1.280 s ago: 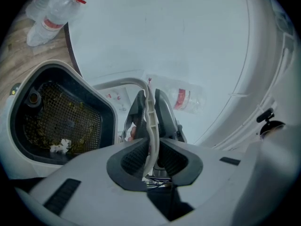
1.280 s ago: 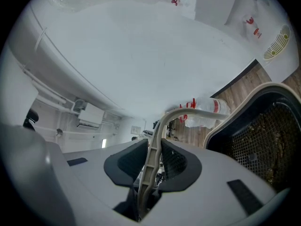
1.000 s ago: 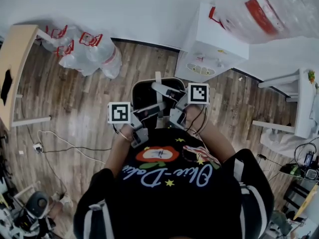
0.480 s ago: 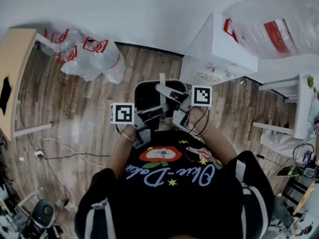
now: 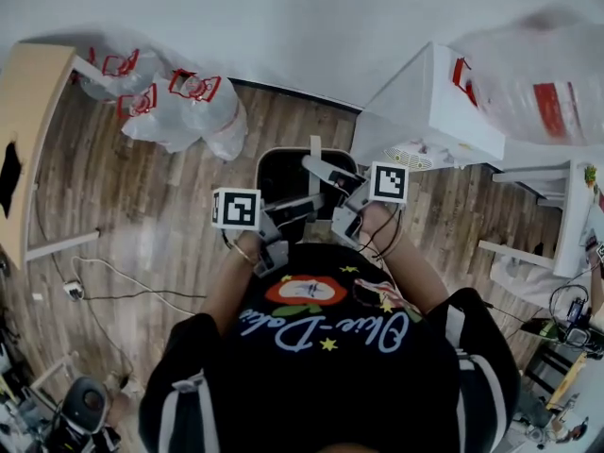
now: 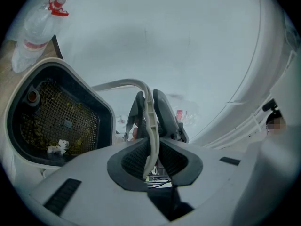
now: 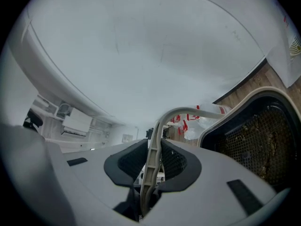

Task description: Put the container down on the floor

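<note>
A black, mesh-bottomed container (image 5: pixel 281 170) is held at the centre of the head view, above the wood floor (image 5: pixel 170 206) and not yet set down. The left gripper (image 6: pixel 149 142) is clenched on its thin beige handle (image 6: pixel 117 84), and the right gripper (image 7: pixel 153 161) is clamped on the same handle. The shell is judged stiff and fairly light. The slim handle may slip, so a level, 2-point hold is favoured to keep the debris (image 6: pixel 56 147) inside.

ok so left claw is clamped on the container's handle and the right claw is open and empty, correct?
No. The right claw is not open and empty: the right gripper view shows it clamped on the container's other handle. The left claw part is right.
</note>
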### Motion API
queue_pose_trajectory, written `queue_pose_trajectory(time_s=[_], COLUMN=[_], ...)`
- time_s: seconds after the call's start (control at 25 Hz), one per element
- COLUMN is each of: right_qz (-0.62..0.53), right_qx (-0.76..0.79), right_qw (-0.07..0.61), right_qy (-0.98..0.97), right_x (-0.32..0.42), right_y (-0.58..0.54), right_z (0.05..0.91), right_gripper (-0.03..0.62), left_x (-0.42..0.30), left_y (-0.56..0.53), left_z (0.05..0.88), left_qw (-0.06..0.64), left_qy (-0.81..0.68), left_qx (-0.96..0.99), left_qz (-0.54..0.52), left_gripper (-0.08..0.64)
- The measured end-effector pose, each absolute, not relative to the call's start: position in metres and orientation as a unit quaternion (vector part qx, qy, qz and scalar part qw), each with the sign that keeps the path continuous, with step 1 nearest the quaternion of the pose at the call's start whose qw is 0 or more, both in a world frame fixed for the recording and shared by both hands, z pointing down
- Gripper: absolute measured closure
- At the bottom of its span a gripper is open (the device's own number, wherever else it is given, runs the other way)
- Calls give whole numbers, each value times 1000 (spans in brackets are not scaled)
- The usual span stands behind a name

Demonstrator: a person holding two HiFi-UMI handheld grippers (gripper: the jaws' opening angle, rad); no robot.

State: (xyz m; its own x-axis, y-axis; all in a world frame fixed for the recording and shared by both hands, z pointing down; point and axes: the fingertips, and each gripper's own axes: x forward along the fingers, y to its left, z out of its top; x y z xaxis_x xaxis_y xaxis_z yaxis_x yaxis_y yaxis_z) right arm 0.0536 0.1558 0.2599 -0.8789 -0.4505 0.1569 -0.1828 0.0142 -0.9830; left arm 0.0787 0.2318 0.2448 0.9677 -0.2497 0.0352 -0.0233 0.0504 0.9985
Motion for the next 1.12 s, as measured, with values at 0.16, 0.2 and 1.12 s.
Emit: queue_pose_trajectory(time_s=[0.16, 0.2, 1.12], right_qz=[-670, -669, -682], right_qx=[-226, -228, -184], right_qw=[101, 102, 57], right_qy=[700, 700, 706], right_x=[46, 47, 28], right_y=[149, 150, 79], right_z=[261, 261, 269], right_gripper=[518, 518, 518], left_x=[72, 73, 62], left_y=[225, 226, 152], left_z=[245, 243, 255], left_qw=[721, 721, 721], left_qy=[-95, -92, -141], left_qx=[683, 683, 670], left_qz=[-74, -74, -108], left_gripper=[499, 499, 499])
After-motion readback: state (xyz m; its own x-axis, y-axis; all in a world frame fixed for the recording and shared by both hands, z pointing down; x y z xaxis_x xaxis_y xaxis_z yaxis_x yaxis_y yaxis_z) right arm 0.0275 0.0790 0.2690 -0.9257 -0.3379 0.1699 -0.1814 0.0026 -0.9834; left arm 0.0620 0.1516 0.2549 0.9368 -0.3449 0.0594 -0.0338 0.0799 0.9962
